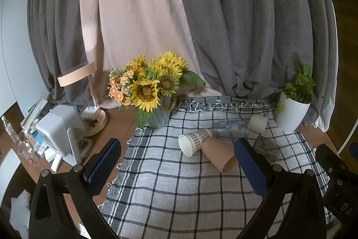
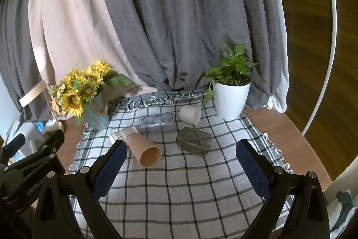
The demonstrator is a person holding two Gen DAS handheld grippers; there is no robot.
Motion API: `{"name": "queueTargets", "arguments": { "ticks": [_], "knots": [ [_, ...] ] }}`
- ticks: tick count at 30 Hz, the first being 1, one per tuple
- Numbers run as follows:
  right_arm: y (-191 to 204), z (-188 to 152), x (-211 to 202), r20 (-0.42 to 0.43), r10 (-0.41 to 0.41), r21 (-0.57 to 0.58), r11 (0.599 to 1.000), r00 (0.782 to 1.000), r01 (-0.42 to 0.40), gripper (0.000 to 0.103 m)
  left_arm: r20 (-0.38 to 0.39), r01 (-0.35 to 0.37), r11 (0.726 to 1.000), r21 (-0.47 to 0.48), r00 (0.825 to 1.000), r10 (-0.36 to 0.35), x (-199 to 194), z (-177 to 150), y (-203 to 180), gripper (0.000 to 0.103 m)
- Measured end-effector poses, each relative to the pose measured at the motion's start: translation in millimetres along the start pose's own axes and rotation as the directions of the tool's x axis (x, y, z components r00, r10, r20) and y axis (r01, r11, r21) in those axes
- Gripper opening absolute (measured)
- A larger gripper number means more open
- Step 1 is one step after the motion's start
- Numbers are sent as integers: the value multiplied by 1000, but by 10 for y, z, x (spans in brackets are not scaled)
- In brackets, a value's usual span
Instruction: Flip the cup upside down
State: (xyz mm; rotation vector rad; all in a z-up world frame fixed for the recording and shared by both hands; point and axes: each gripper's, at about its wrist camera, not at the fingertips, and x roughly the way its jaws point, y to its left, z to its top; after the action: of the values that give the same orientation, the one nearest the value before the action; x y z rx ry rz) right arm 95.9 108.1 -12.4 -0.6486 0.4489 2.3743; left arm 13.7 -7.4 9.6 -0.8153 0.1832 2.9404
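Observation:
Several cups lie on their sides on the checked cloth. A tan cup (image 1: 220,155) (image 2: 145,150) lies with its mouth toward me. A checked paper cup (image 1: 194,141) (image 2: 123,133) lies behind it. A clear tumbler (image 1: 231,128) (image 2: 156,123), a white cup (image 1: 258,123) (image 2: 190,114) and a smoky glass (image 1: 267,148) (image 2: 194,141) lie further right. My left gripper (image 1: 177,149) is open and empty in front of the cups. My right gripper (image 2: 181,149) is open and empty too.
A sunflower vase (image 1: 156,118) (image 2: 97,114) stands at the back left, a white plant pot (image 1: 290,112) (image 2: 230,100) at the back right. A lamp (image 1: 96,124), a grey device (image 1: 59,129) and clutter fill the left table edge. Curtains hang behind.

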Motion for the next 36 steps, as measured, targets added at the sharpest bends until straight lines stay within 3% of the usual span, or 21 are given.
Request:
{"name": "queueTargets", "arguments": {
  "ticks": [23,24,25,30,36],
  "knots": [
    [39,-10,62,-25,22,-21,1000,999,-22,99,-27,41,999,32,999,-40,81,-13,6,103],
    [43,-12,80,-31,27,-26,999,999,-28,99,-38,37,999,31,999,-36,105,-25,4,103],
    [47,-11,105,-36,32,-31,999,999,-33,99,-51,78,994,72,996,-74,134,-42,2,103],
    [68,-36,354,-100,90,-66,993,991,-97,99,-122,14,999,41,992,-9,287,-144,-41,103],
    [120,-49,709,-197,189,-121,969,962,-215,99,-236,-49,999,-11,971,45,488,-316,-76,103]
  ]
}}
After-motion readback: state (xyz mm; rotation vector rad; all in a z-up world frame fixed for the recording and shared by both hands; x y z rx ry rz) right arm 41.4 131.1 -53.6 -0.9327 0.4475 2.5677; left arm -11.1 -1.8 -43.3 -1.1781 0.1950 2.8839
